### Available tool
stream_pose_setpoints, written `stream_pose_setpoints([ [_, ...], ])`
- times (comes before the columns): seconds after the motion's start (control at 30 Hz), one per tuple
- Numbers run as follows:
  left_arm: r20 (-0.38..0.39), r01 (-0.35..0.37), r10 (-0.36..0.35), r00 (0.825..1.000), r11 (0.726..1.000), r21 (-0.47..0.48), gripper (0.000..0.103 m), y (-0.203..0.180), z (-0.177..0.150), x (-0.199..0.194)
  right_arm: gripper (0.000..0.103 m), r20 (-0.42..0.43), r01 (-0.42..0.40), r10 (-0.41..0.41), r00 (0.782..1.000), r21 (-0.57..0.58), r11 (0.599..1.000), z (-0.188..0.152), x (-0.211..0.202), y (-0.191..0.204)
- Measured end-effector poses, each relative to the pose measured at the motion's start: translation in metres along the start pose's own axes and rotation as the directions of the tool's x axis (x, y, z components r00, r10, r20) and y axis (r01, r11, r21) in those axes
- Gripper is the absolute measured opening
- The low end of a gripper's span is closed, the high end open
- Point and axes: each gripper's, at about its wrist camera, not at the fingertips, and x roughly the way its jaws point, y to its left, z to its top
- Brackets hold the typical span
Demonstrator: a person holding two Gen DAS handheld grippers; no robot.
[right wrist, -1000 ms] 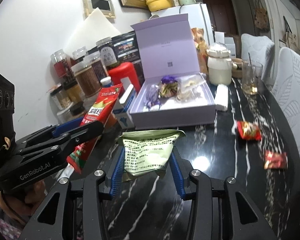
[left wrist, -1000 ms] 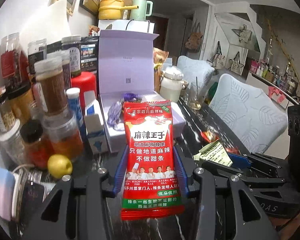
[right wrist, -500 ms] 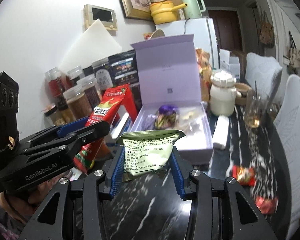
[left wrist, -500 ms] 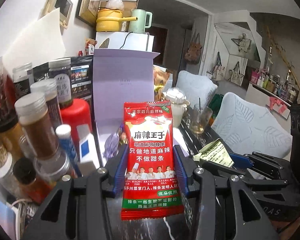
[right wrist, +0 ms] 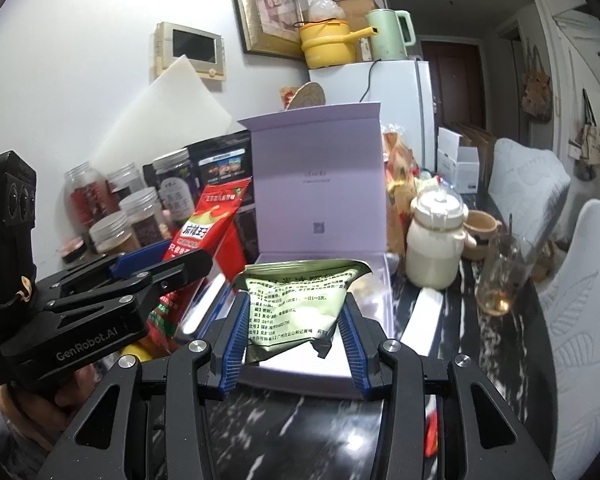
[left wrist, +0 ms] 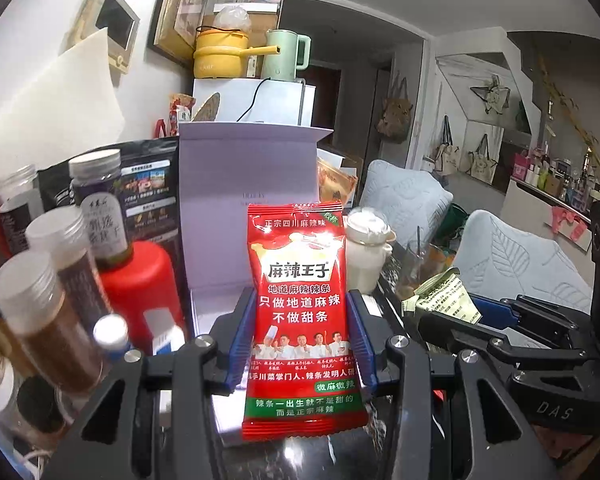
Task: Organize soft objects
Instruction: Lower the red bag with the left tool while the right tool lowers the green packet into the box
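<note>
Handling: both packets look light, soft and crinkly, probably slippery film; a hold across the flat middle suits them, as now.
Red snack packet [left wrist: 300, 312]: clamped upright in the left gripper [left wrist: 302, 336], glossy red with white lettering and a green strip near the bottom.
Green sachet [right wrist: 300, 300]: pinched in the right gripper [right wrist: 296, 324], pale green, creased, top edge curled.
Place: both held over the near edge of the open lilac box [right wrist: 320, 184].
</note>
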Motion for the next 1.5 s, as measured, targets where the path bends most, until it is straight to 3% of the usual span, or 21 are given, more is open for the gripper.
stream_pose_setpoints([
  [0.43,0.037,-0.063,0.065,0.997,0.997,-0.051,0.044,0.032,0.024,0.05,0.043,0.041,0.021,-0.02,0.999,-0.023,0.999,0.041,0.05,-0.02],
  [0.83,-0.093,-0.094,0.089,0.992,0.994,-0.05,0.044,0.05,0.006,0.106,0.043,-0.039,-0.005,0.006,0.999,0.019,1.0,0.044,0.118,-0.038],
  [1.1,-0.227,-0.109,0.097,0.969,0.993,-0.043,0.044,0.048,-0.015,0.141,0.043,-0.161,-0.007,0.014,0.987,0.043,0.999,0.025,0.146,-0.05],
  [1.5,-0.328,-0.104,0.091,0.94,0.994,-0.024,0.044,0.042,-0.04,0.168,0.044,-0.267,0.015,0.007,0.964,0.081,0.997,0.01,0.172,-0.068],
])
